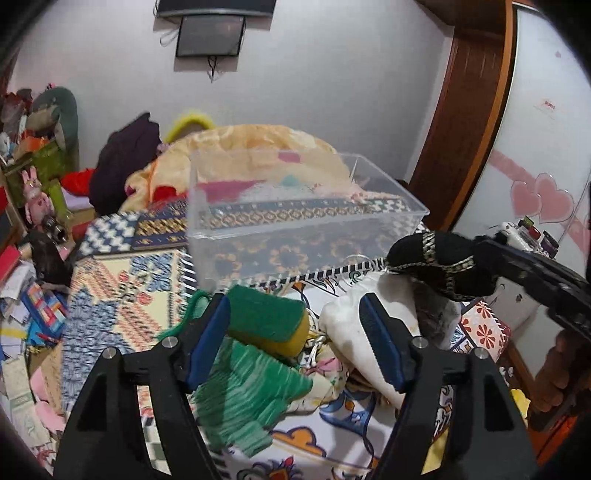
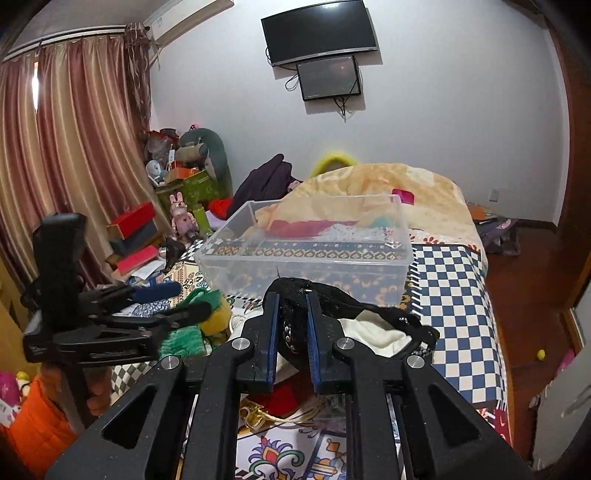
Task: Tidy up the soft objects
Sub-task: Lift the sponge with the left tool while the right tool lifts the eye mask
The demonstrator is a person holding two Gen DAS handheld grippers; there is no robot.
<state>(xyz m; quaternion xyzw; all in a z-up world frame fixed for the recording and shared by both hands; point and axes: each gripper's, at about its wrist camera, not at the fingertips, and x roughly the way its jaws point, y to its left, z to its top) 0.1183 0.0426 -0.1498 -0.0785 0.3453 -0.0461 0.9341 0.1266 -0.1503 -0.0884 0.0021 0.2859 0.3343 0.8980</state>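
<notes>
A clear plastic box [image 1: 207, 229] stands on the patterned bed; it also shows in the right wrist view [image 2: 402, 266]. My left gripper [image 1: 295, 310] is open, low over a green-and-yellow sponge [image 1: 269, 325], a green knitted cloth [image 1: 251, 391] and a white cloth [image 1: 347, 332]. My right gripper [image 2: 290, 302] is shut on a black cloth with gold trim [image 2: 295, 291], held just in front of the box; it shows at the right of the left wrist view [image 1: 439, 258]. The left gripper shows in the right wrist view [image 2: 192, 301] over the sponge [image 2: 218, 317].
A yellow blanket heap [image 1: 258, 144] lies behind the box. Clutter, boxes and toys [image 2: 173, 192] fill the floor left of the bed. A wardrobe with pink hearts [image 1: 543, 192] stands to the right. Screens [image 2: 321, 33] hang on the wall.
</notes>
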